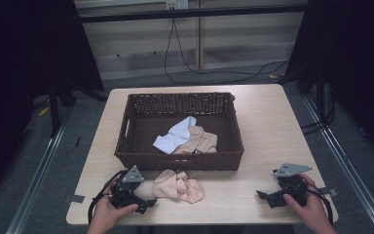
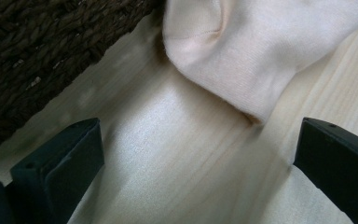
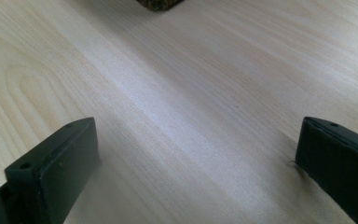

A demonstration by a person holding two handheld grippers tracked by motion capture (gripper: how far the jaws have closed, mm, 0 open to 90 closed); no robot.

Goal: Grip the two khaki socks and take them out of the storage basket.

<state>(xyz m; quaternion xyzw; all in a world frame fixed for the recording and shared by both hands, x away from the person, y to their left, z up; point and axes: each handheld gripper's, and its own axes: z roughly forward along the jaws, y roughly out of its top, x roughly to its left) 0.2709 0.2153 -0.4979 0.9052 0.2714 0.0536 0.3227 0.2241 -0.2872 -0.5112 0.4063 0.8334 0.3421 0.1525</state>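
Observation:
A peach sock (image 1: 177, 186) lies crumpled on the wooden table (image 1: 272, 126), just in front of a dark wicker basket (image 1: 126, 131). In the basket are a light blue cloth (image 1: 175, 135) and another peach sock (image 1: 199, 141). My left gripper (image 1: 148, 204) rests low on the table to the left of the loose sock, open and holding nothing. In the left gripper view the sock (image 2: 242, 51) lies just ahead of the left gripper (image 2: 196, 163), with the basket wall (image 2: 37, 51) at the upper left. My right gripper (image 1: 265, 197) stands open over bare wood at the front right, its jaws spread wide in the right gripper view (image 3: 196, 163).
The basket fills the table's middle. A corner of the basket (image 3: 158, 3) peeks in at the top of the right gripper view. Bare tabletop lies to the basket's right and along the front edge. Cables run across the floor behind the table.

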